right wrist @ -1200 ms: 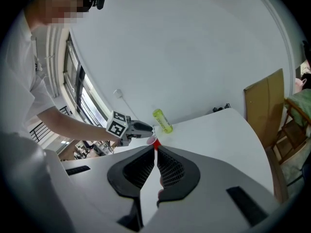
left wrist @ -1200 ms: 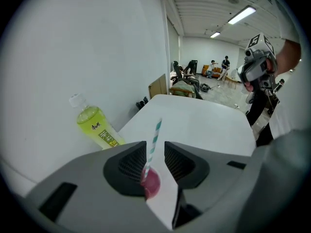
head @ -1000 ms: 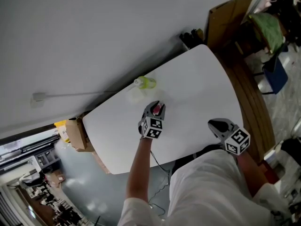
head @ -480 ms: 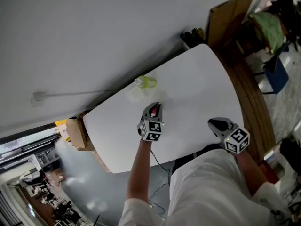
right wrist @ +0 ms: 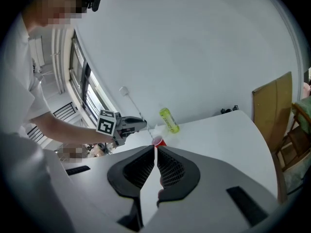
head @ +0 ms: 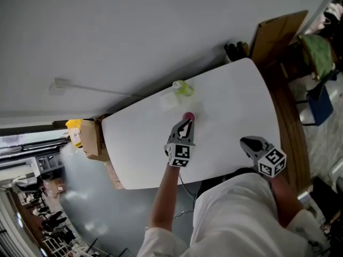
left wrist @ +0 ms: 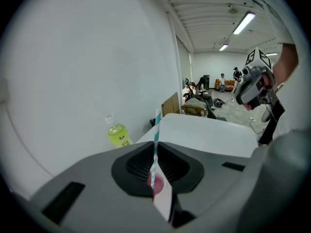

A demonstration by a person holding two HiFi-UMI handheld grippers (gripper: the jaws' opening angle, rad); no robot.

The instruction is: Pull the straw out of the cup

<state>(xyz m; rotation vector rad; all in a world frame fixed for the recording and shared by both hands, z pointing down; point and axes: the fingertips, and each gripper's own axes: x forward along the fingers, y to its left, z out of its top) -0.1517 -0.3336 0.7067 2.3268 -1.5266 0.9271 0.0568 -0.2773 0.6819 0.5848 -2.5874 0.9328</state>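
A small red cup (head: 189, 116) stands on the white table (head: 236, 106). Just short of it is my left gripper (head: 187, 124), shut on a teal-and-white striped straw (left wrist: 156, 137). The straw stands upright between the pads, with the red cup (left wrist: 156, 181) showing below them. Whether the straw's lower end is still inside the cup I cannot tell. The right gripper view shows the left gripper (right wrist: 144, 124) level with the cup (right wrist: 158, 141). My right gripper (head: 247, 141) hovers over the table's near edge with its jaws (right wrist: 155, 148) shut and nothing between them.
A yellow-green bottle (head: 183, 88) lies on the table behind the cup, by the wall. A cardboard box (head: 90, 141) stands off the table's left end. A cardboard sheet (head: 278, 33) leans at the far right, beside a chair with green cloth (head: 317, 50).
The left gripper stood open round the cup a second ago. It then shut on the straw and rose, bringing the straw upward. The right gripper hardly moved.
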